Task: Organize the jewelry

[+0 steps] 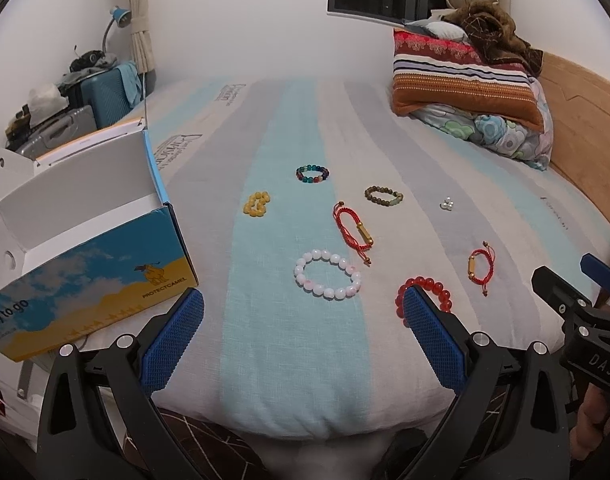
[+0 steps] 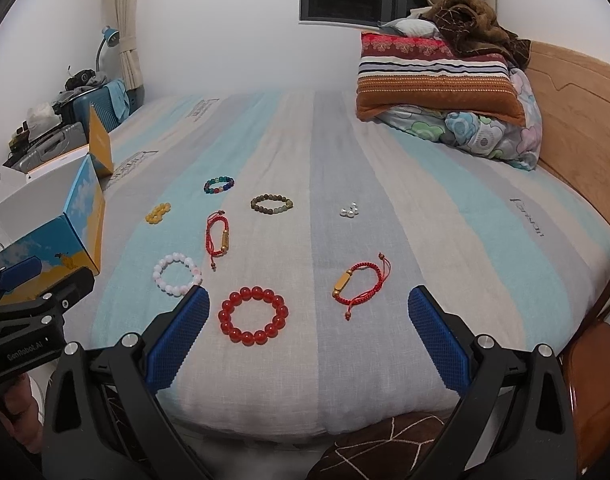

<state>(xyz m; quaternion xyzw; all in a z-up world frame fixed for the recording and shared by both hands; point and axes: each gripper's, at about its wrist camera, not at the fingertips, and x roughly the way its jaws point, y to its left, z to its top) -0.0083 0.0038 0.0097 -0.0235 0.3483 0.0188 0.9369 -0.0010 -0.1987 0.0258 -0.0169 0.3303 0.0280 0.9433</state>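
Several bracelets lie spread on the striped bedsheet [image 1: 289,360]. A white-pink bead bracelet [image 1: 327,274] [image 2: 177,274], a red bead bracelet [image 1: 425,292] [image 2: 253,316], two red cord bracelets [image 1: 355,230] [image 2: 361,280], a multicolour one [image 1: 312,174], an olive one [image 1: 383,196], a yellow one [image 1: 257,203] and white pearls [image 1: 447,203] show. An open blue-yellow box [image 1: 85,264] stands at the left. My left gripper [image 1: 303,304] is open and empty near the bed's front edge. My right gripper [image 2: 309,300] is open and empty, above the front edge.
A stack of folded bedding and pillows [image 1: 465,80] sits at the far right by the wooden headboard [image 1: 585,128]. Suitcases [image 1: 101,96] and clutter stand beyond the bed's left side. A patterned cushion [image 2: 385,440] lies below the bed's front edge.
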